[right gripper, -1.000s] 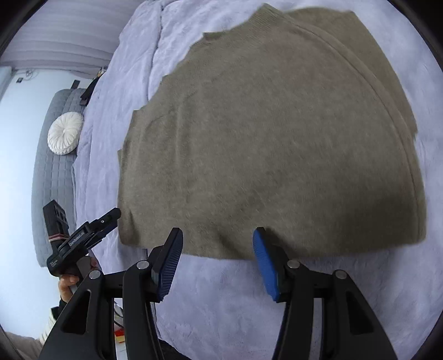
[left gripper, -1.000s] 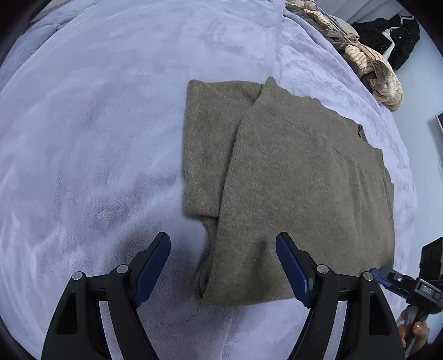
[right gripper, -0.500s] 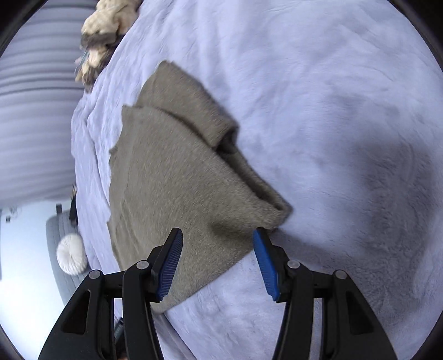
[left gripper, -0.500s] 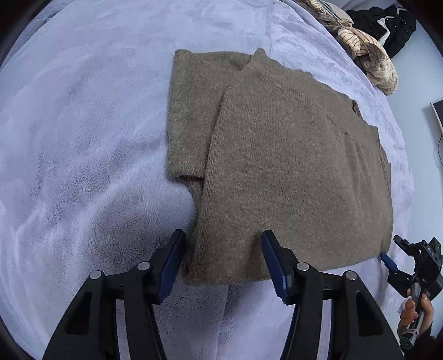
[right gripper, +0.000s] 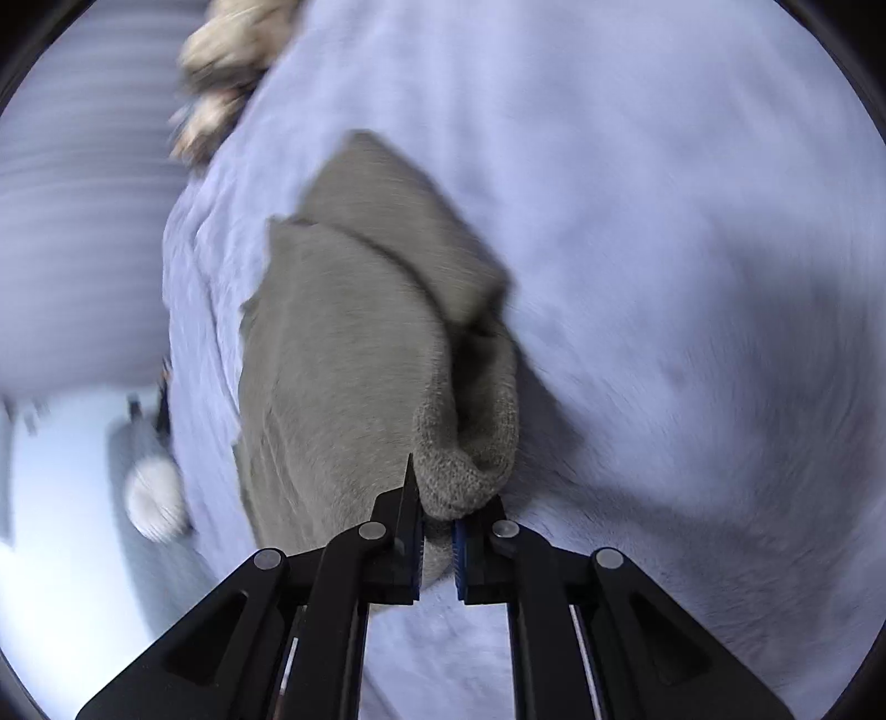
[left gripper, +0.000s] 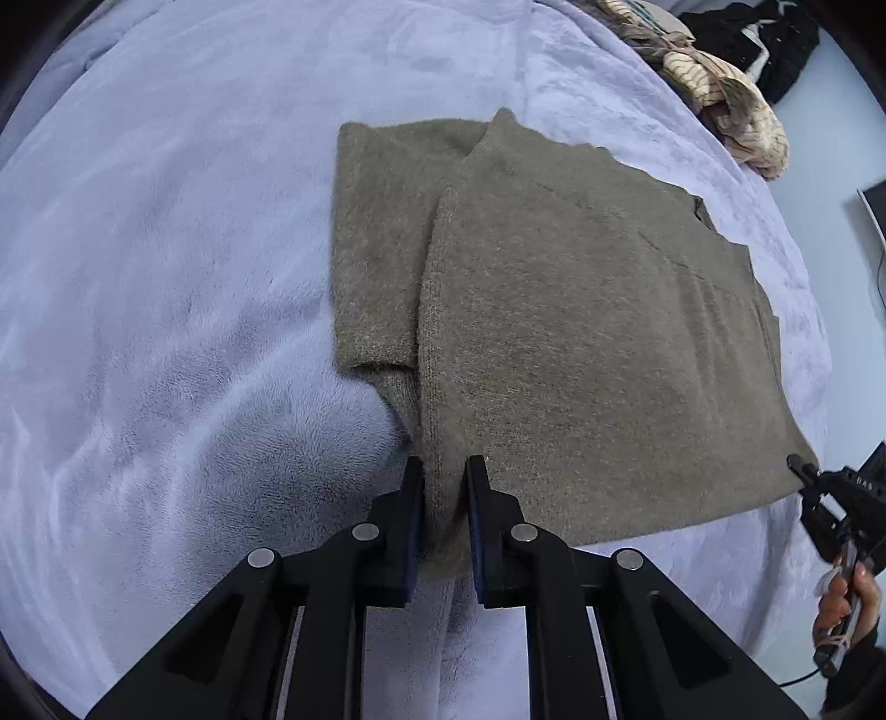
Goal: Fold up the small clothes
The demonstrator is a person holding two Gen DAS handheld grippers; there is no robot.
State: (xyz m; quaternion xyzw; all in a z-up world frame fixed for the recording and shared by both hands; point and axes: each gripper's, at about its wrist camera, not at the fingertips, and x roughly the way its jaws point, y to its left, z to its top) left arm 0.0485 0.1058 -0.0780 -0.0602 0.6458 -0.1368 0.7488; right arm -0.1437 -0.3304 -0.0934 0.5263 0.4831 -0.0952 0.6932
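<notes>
An olive-green knit sweater (left gripper: 581,332) lies partly folded on a lilac fleece blanket (left gripper: 166,277), one sleeve folded across its body. My left gripper (left gripper: 444,482) is shut on the sweater's near left hem corner. In the right wrist view the same sweater (right gripper: 343,360) is blurred by motion, and my right gripper (right gripper: 437,520) is shut on a bunched corner of its hem. The right gripper also shows in the left wrist view (left gripper: 830,498) at the sweater's far right corner.
A heap of striped and beige clothes (left gripper: 720,94) and a dark garment (left gripper: 775,39) lie at the bed's far right edge. The blanket spreads wide to the left of the sweater. A round white cushion (right gripper: 155,498) sits on grey furniture off the bed.
Both grippers were open and hovering at the sweater's hem; both have closed on hem corners. The right gripper swung round to the sweater's corner.
</notes>
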